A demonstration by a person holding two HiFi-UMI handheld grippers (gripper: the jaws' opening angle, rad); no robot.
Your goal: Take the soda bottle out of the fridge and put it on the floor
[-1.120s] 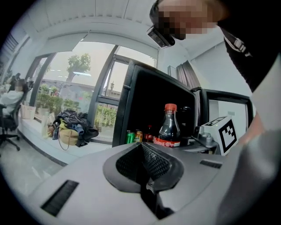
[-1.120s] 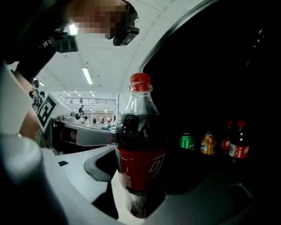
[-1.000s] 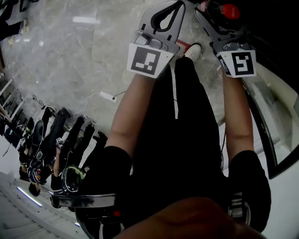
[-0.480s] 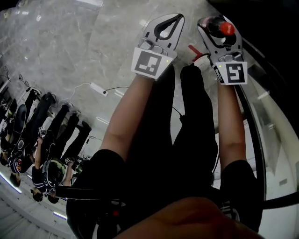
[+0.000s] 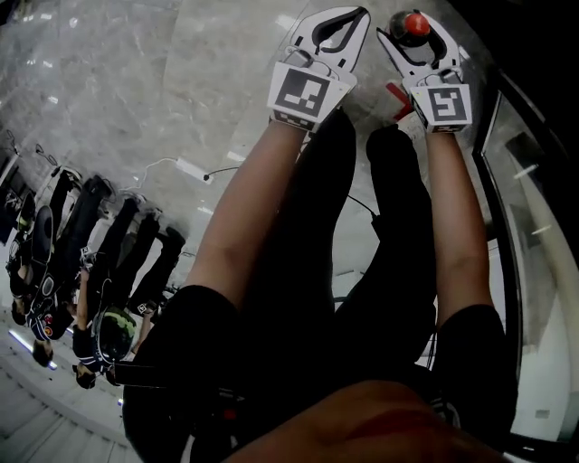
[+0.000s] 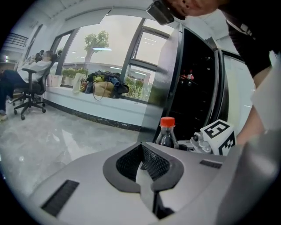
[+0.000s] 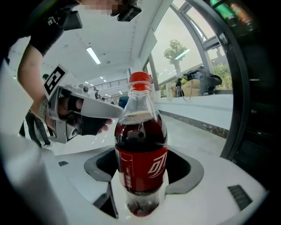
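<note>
The soda bottle [image 7: 141,149] holds dark cola and has a red label and a red cap [image 5: 415,24]. It stands upright in my right gripper [image 7: 140,178], which is shut on its lower body. In the head view the right gripper [image 5: 418,41] is at the top right, above the marble floor [image 5: 136,90] and next to the fridge's edge. My left gripper [image 5: 333,34] hangs just left of it, shut and holding nothing. In the left gripper view the left gripper [image 6: 142,151] is closed, and the bottle [image 6: 167,132] shows beyond it in front of the open, dark fridge [image 6: 197,83].
The fridge's door frame [image 5: 507,181] runs down the right side. The person's black-trousered legs [image 5: 317,226] stand below the grippers. A white adapter and cable [image 5: 190,169] lie on the floor. Seated people [image 5: 90,271] line the left. Bags [image 6: 103,85] lie by the windows.
Both grippers have moved a little further out over the floor and away from the fridge, the bottle staying in the right one. The legs have shifted.
</note>
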